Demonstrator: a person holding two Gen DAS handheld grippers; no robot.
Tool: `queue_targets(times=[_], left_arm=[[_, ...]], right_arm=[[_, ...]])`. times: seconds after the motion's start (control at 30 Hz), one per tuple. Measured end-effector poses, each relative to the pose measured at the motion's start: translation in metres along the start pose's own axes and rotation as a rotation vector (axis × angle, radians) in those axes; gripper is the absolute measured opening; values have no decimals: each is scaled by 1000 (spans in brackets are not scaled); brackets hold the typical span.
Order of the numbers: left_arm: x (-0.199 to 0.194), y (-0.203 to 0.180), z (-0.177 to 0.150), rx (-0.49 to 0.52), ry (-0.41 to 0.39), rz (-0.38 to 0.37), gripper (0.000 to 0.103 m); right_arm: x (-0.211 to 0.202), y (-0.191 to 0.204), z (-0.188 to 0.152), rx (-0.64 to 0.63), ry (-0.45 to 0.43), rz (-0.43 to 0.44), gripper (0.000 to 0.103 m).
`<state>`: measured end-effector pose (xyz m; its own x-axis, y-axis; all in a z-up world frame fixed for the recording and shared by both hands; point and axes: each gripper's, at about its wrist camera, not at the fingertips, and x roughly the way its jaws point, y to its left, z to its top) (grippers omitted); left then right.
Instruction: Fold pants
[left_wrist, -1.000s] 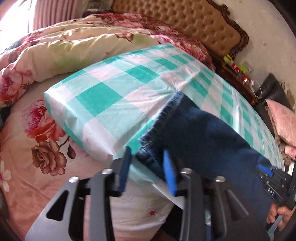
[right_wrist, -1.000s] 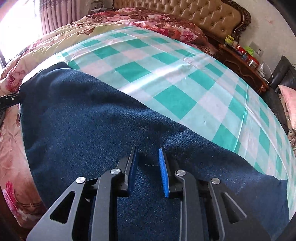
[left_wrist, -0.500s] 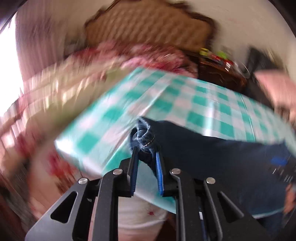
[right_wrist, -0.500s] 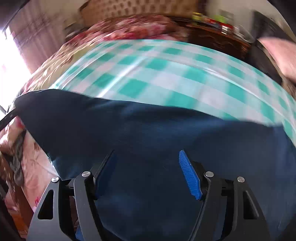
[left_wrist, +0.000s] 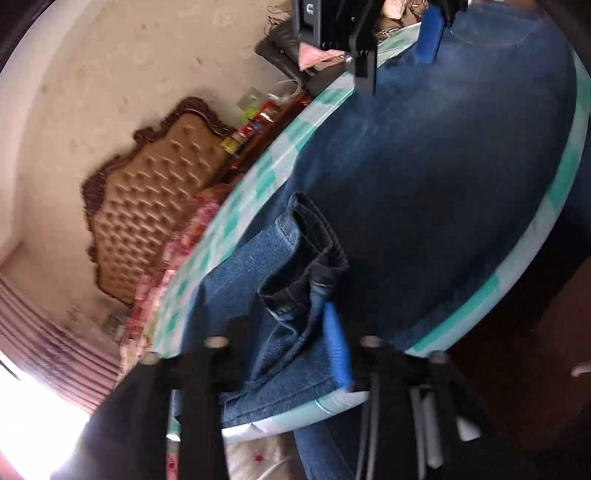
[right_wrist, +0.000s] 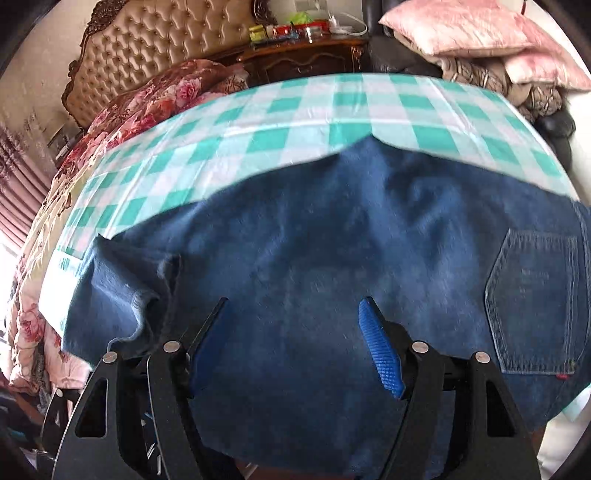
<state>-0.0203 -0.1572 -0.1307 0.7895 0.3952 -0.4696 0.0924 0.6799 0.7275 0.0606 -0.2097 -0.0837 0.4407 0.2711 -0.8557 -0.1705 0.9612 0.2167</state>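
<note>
Left wrist view: the left gripper (left_wrist: 291, 332) pinches a bunched denim hem of the pants (left_wrist: 443, 177), spread across the checked teal-and-white surface (right_wrist: 332, 110). The right gripper (right_wrist: 295, 339) hovers spread wide above the smooth dark denim, beside a stitched back pocket (right_wrist: 532, 302).

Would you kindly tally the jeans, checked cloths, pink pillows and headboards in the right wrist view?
Jeans: 1
Checked cloth: 1
Pink pillows: 2
Headboard: 1
Total: 5
</note>
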Motion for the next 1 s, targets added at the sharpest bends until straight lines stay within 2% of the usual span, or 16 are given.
queue_targets(times=[0.07, 0.2, 0.23, 0.33, 0.43, 0.53, 0.63, 0.7, 0.8, 0.9, 1.0], left_arm=[[0, 5, -2, -34, -7, 30, 56], [9, 11, -1, -44, 2, -5, 59], [12, 11, 0, -47, 0, -24, 56], [14, 8, 4, -47, -6, -127, 27], [13, 1, 2, -14, -28, -141, 21], [14, 7, -3, -53, -31, -166, 18], [18, 38, -8, -264, -24, -260, 13], [18, 52, -10, -325, -42, -269, 12], [20, 67, -12, -383, -68, -286, 11], [18, 68, -12, -357, -84, -267, 11], [20, 70, -13, -375, -78, -284, 11]], right_arm=[[5, 0, -1, 10, 19, 27, 68], [14, 10, 0, 21, 62, 102, 68], [17, 17, 1, 10, 74, 127, 69], [20, 32, 4, -3, 98, 179, 69], [24, 51, 13, -38, 134, 255, 69], [38, 57, 22, 42, 228, 393, 67], [50, 54, 24, 157, 320, 555, 65], [57, 56, 23, 206, 378, 621, 65], [63, 61, 22, 250, 436, 676, 65], [60, 64, 26, 273, 450, 746, 65], [58, 75, 30, 249, 465, 742, 65]])
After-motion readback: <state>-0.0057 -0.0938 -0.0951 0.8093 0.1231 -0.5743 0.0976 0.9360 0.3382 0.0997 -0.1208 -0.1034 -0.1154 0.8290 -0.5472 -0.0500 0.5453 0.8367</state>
